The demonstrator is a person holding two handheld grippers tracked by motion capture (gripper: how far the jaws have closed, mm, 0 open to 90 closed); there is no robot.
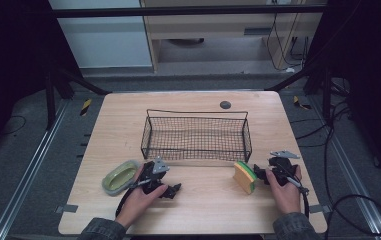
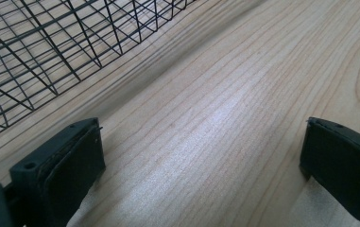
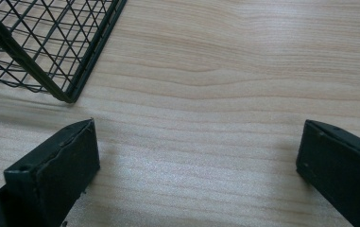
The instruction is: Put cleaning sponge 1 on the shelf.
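The worktop (image 1: pixel 203 200) is a light wood-grain surface with rounded corners. A black wire basket (image 1: pixel 196 136) stands upright at its centre, toward the far side, and holds nothing visible. A small dark round disc (image 1: pixel 225 104) lies on the worktop beyond the basket.

A green oval dish (image 1: pixel 120 176) rests near the front left, just beside the person's left hand (image 1: pixel 140 196). A sponge (image 1: pixel 244 176) with a yellow body and a green layer stands on edge near the front right, below the basket's right corner.

The left hand-held gripper (image 1: pixel 173 190) lies low over the worktop to the right of the dish, pointing right. In the left gripper view, its jaws are spread wide with bare wood between them; the basket mesh (image 2: pixel 50 52) is at upper left.

The right hand-held gripper (image 1: pixel 259 173) is held by the right hand (image 1: pixel 284 190) and points left, its tips just beside the sponge. In the right gripper view, its jaws are spread wide over bare wood, with a basket corner (image 3: pixel 69 97) at upper left.
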